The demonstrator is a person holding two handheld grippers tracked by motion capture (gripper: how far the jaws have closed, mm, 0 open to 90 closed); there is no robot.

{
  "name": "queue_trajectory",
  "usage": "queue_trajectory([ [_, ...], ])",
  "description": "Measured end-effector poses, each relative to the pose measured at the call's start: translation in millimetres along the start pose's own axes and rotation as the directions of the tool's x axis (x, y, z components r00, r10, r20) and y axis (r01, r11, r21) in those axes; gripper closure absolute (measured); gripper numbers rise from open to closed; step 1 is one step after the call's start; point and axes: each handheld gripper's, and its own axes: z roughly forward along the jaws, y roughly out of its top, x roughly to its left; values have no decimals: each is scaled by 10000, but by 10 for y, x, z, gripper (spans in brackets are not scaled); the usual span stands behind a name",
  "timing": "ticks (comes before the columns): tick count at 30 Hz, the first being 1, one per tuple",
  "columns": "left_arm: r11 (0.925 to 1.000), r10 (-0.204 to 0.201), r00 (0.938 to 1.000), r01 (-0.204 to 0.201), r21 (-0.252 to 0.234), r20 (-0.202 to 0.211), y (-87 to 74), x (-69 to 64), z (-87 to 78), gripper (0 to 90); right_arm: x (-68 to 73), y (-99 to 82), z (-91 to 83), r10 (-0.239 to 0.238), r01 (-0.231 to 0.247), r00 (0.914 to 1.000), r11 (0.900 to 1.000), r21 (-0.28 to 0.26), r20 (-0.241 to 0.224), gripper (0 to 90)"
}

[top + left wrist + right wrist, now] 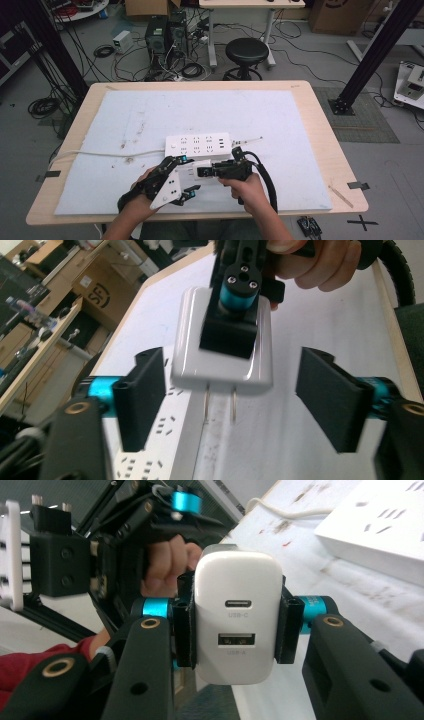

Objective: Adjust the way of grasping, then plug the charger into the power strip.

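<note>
A white USB charger (237, 615) with two ports facing the camera sits clamped between the pads of my right gripper (235, 625), which is shut on its sides. In the high view that gripper (204, 171) holds the charger (200, 166) just in front of a white power strip (197, 145). My left gripper (237, 397) is open, its two pads standing wide on either side of the charger (187, 350) without touching it. The charger's two metal prongs (220, 405) point toward the left gripper's camera. In the high view the left gripper (189, 175) is at the charger's left.
The power strip lies on a white mat (150, 115) over a wooden table (320, 115); its cable (110, 154) runs off to the left edge. A black stool (246, 52) and tangled cables are on the floor beyond the table.
</note>
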Motion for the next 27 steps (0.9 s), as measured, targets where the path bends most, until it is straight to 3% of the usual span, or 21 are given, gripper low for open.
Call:
queue_trajectory([
  [1,10000,0,10000,0,0,0,0,0,0,267,0,0,0,0,0,10000,10000,0,0,632],
  [2,9993,-365,9993,365,-6,-84,3,71,-86,256,1,7,-46,-157,159,9997,9998,-118,190,631],
  [6,9968,-787,9964,790,73,-315,-1,198,-229,221,16,56,-135,-262,272,9991,9992,-300,341,631],
  [8,9912,-1247,9904,1271,380,-595,-37,333,-345,208,33,79,-166,-339,355,9988,9984,-447,352,631],
  [9,9912,-1247,9904,1271,380,-595,-37,333,-345,208,33,79,-166,-339,355,9988,9984,-447,352,631],
  [10,9874,-1456,9857,1501,495,-845,-69,407,-411,208,41,98,-185,-495,509,9983,9978,-431,323,631],
  [19,9811,-1848,9706,1913,284,-1543,-102,603,-588,208,51,126,-187,-460,473,9985,9979,-441,312,632],
  [23,9756,-2102,9626,2179,273,-1708,-158,667,-648,208,18,158,-164,-481,506,9976,9975,-500,495,631],
  [27,9675,-2400,9525,2506,346,-1874,-248,690,-736,208,-42,201,-144,-832,905,9919,9931,-744,960,631],
])
